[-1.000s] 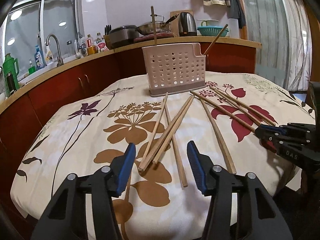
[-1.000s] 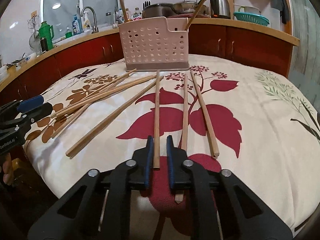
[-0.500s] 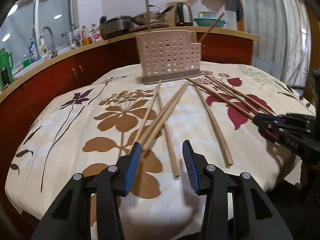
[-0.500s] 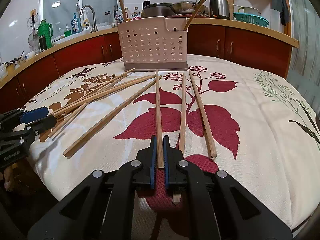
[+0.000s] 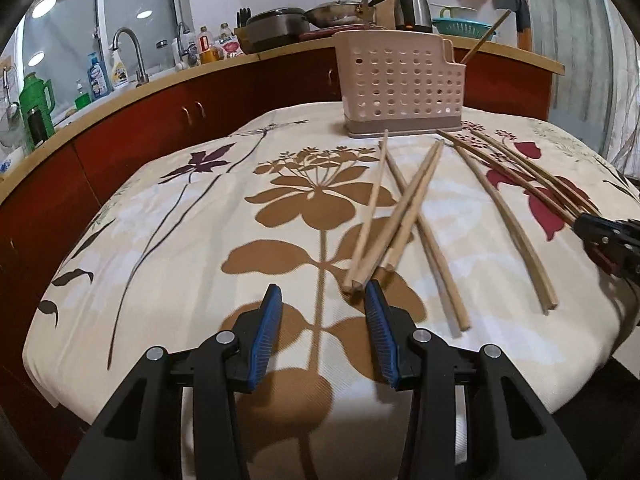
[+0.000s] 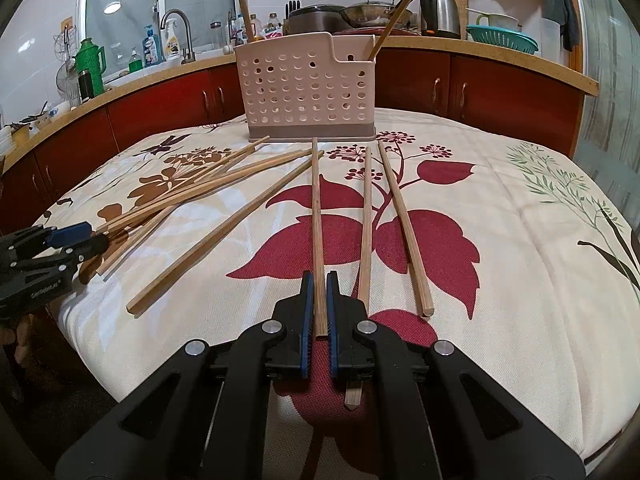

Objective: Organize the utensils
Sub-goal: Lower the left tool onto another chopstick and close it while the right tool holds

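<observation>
Wooden chopstick [image 6: 318, 216] is clamped in the right claw [image 6: 317, 312]; lift it level toward the pink holder [image 6: 306, 92], while the left claw [image 5: 322, 334] gapes empty.

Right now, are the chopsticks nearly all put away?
Not yet. Two chopsticks stand in the holder. The right claw is shut on one chopstick; the open left claw nears a pile. Most remain on the table.
</observation>
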